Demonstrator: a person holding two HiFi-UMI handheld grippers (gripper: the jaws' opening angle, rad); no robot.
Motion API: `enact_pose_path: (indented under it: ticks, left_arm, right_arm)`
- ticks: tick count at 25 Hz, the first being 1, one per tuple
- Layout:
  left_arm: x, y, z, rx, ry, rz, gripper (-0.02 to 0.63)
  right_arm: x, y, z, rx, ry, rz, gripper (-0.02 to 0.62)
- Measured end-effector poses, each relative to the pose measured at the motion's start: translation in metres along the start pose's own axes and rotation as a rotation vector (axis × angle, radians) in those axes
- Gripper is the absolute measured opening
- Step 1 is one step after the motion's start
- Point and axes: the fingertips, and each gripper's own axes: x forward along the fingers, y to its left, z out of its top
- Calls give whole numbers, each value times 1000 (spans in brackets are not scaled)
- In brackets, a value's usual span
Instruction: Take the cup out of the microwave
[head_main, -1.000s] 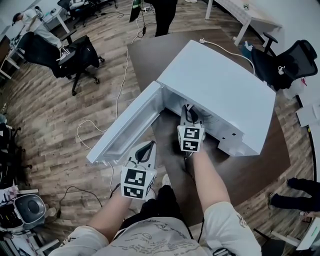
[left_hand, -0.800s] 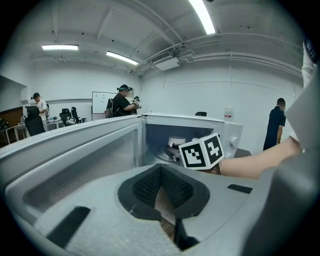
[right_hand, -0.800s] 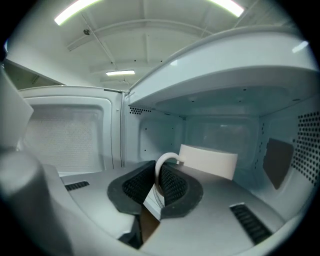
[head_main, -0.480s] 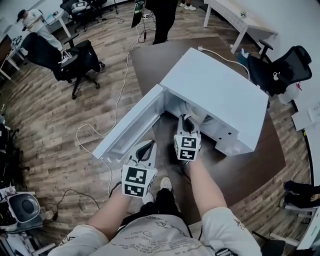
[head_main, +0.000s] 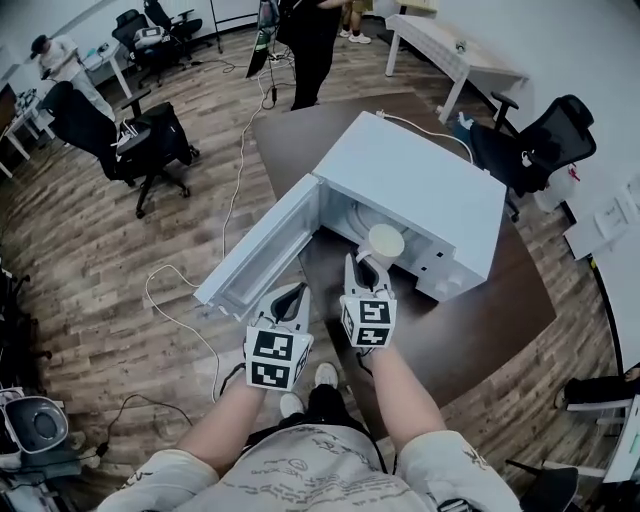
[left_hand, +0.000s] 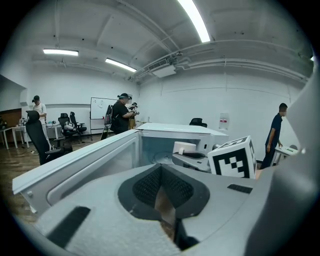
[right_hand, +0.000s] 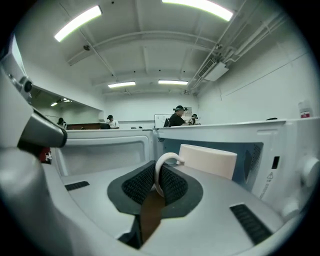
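Your right tongs (head_main: 362, 262) hold the cup (head_main: 385, 241) by its handle, at the mouth of the microwave (head_main: 420, 190).
They are pinched shut on the white handle loop, with the cup body just past their tips. Your left tongs (head_main: 292, 298) sit closed on nothing, beside the open door (head_main: 262, 250).

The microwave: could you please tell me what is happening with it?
A person works two handheld grippers. The right gripper is shut on the handle of the white cup, holding it at the mouth of the microwave, whose door stands open. The left gripper hangs shut and empty near the door.
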Motion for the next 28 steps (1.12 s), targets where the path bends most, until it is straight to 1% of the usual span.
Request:
enact_pose_path:
  ticks: [4,10,14,19,22,28]
  left_arm:
    - [-17,-7,2,5,-23,-15,14]
    - [-43,-14,10,-7,-72,-23,14]
    - [-60,-17,17,-8,-104,-36,14]
    - [-77,-20,16,-14,-124,-52,14]
    - [-85,-23,17,-13,-133,-69,14]
    - [-96,-28,18,17,-151,-77,14]
  right_arm:
    - [-38,16,32,4,-57,-10,37]
    - [-90,41,59,-21,-73,-30,37]
    - [-119,60,68,-35,-87,-28,37]
    - [-147,79,70,-57,-105,-25,35]
    - [-153,86,71,-75,-105,-15,35]
    - [-159,96,65,-70,-93,-13,35]
